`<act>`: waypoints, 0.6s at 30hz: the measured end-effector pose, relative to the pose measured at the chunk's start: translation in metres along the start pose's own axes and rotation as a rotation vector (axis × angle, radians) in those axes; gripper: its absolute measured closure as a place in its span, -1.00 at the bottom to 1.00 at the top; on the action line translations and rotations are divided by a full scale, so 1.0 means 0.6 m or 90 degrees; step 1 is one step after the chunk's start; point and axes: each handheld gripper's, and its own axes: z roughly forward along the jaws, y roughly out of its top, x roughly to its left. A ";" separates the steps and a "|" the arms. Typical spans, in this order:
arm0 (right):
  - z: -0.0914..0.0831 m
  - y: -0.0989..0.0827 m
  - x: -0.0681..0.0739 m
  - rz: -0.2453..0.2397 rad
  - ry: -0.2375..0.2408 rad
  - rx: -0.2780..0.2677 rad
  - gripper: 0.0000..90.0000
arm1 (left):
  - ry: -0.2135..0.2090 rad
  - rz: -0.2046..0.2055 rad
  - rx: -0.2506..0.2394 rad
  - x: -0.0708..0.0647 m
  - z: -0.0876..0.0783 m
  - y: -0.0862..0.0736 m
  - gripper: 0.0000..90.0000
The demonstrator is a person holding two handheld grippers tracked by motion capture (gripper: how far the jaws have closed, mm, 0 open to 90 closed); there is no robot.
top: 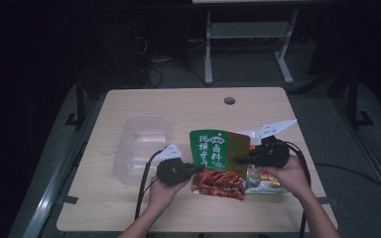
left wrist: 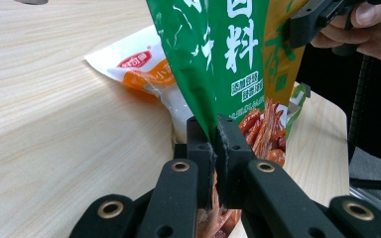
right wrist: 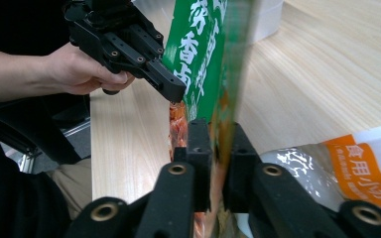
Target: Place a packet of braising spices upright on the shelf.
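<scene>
Above the table (top: 129, 208), green snack bag (top: 214, 148) pinched edgewise between left tool (top: 194, 169) and right tool (top: 242, 159).

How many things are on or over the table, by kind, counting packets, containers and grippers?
Snack packets: 2, the green packet held up and the white and orange packet lying flat.
Clear plastic containers: 1.
Grippers: 2, left gripper and right gripper, both clamped on the green packet.
Total: 5
</scene>
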 end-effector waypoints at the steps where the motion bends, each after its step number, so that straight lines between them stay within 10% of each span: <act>1: 0.003 0.003 0.000 0.003 0.002 0.003 0.84 | -0.001 0.001 -0.002 0.000 0.000 0.000 0.92; 18: 0.001 0.015 0.039 0.009 0.011 -0.034 0.99 | 0.013 0.013 -0.006 -0.018 -0.031 -0.008 0.58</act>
